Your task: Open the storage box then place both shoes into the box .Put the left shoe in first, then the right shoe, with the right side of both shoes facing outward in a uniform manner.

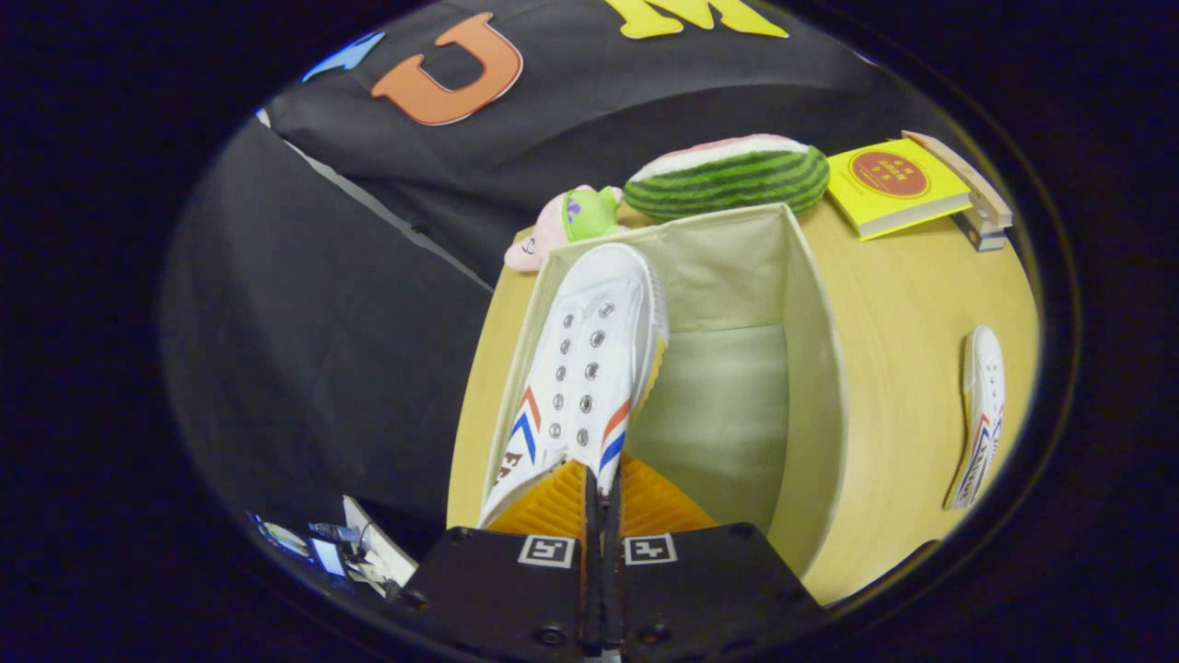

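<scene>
Risk first: your jaws are pinched nearly shut on the heel edge of the white canvas sneaker with red and blue side stripes (589, 368), and that is a thin hold on a long shoe. It hangs toe-forward over the open beige fabric storage box (811, 387), close against the box's near-left wall. If you tilt or let go too soon, the toe could catch that soft wall, fold it inward, or tip the shoe so the wrong side faces outward. A loose pinch could also let the heel slip and the shoe drop crooked onto the box floor.

The second matching white sneaker (981, 419) lies on its side on the round pale wooden tabletop (903, 304), well apart from the box on its far side from the held shoe. Beyond the box sit a watermelon-slice plush (728, 175), a pink and green soft toy (566, 221) and a yellow book (893, 184). Black cloth walls close the booth behind.
</scene>
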Available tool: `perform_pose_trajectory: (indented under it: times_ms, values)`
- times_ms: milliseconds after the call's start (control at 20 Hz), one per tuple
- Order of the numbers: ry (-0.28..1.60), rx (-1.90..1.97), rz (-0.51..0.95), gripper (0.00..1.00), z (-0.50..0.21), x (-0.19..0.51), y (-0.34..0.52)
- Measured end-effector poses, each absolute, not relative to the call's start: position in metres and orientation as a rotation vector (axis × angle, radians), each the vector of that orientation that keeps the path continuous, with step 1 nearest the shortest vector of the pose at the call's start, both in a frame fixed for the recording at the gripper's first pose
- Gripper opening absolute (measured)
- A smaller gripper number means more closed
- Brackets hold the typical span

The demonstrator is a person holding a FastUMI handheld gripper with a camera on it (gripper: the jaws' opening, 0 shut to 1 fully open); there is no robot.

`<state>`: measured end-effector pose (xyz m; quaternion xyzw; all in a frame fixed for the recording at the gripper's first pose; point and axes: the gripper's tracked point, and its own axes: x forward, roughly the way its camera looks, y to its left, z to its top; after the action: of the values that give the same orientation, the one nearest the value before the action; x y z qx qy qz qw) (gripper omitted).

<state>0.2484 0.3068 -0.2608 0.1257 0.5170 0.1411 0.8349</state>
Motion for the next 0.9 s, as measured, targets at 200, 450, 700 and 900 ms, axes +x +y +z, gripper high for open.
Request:
perform_pose_trajectory:
  times_ms: [200,450,700,900]
  values:
    - [1.098,0.251,0.283,0.06,-0.282,0.258,0.313]
    - [1.05,0.197,0.349,0.48,-0.275,0.26,0.319]
    - [0.981,0.109,0.341,1.0,-0.243,0.251,0.293]
    - [0.929,0.068,0.351,1.0,-0.212,0.237,0.266]
